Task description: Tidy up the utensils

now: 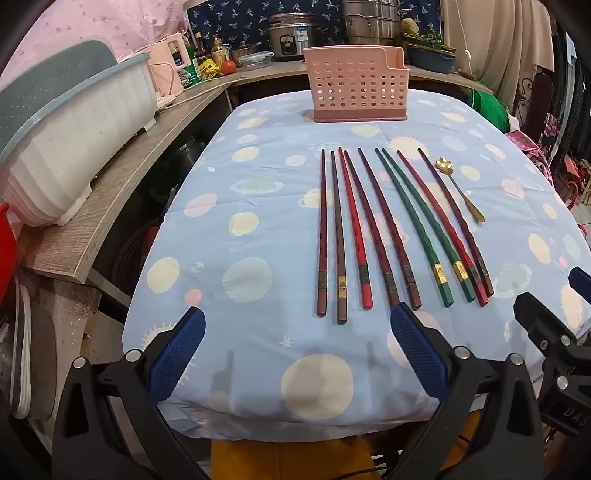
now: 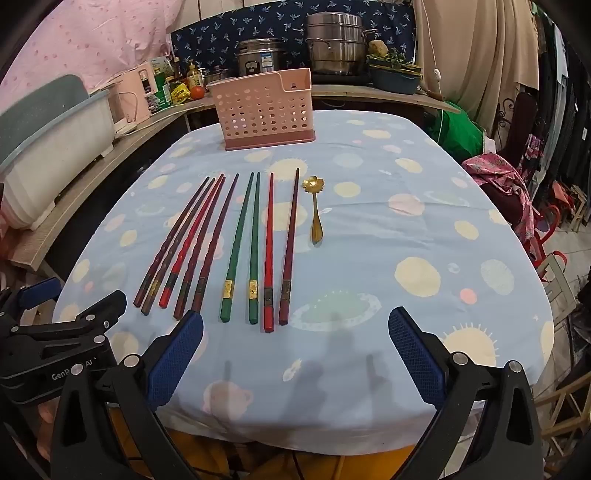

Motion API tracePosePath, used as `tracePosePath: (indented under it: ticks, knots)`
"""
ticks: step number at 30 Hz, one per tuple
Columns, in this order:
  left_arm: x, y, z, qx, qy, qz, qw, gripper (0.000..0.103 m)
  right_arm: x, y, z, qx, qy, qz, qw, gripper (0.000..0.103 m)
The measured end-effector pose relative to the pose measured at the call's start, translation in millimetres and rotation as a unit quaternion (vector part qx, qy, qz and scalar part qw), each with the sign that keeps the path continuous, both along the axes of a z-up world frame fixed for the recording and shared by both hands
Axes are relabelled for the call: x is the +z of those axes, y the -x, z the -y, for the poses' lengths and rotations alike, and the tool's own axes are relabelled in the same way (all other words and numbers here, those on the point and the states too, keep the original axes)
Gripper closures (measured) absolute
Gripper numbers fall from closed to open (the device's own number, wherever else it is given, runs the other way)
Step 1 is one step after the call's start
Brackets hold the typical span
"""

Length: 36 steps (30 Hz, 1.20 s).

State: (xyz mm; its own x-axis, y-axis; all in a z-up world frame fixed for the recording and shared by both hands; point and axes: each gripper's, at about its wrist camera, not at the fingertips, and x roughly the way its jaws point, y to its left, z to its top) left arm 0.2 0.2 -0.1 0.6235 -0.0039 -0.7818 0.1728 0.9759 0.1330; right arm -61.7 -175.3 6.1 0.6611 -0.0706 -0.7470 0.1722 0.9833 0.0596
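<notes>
Several chopsticks lie side by side on the blue patterned tablecloth (image 1: 258,184): dark red and brown ones (image 1: 341,236), a green pair (image 1: 421,229) and red ones. They also show in the right wrist view (image 2: 255,247). A small gold spoon (image 1: 460,190) (image 2: 316,206) lies to their right. A pink perforated utensil holder (image 1: 356,85) (image 2: 264,110) stands at the table's far end. My left gripper (image 1: 297,325) is open and empty near the chopsticks' near ends. My right gripper (image 2: 295,328) is open and empty, just before the near ends.
A wooden counter (image 1: 122,184) runs along the left with a white dish rack (image 1: 70,144). Pots, bottles and a rice cooker (image 1: 291,35) stand on the back counter. A pink cloth (image 2: 506,177) lies off the table's right edge.
</notes>
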Motion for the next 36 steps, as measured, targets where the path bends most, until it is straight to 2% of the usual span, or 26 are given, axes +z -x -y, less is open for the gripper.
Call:
tracePosePath:
  ticks: [36]
  knots:
    - [1.4, 1.0, -0.2, 0.000, -0.001, 0.000, 1.0000, 0.007, -2.0, 0.1, 0.6, -0.004, -0.001, 0.002, 1.000, 0.007]
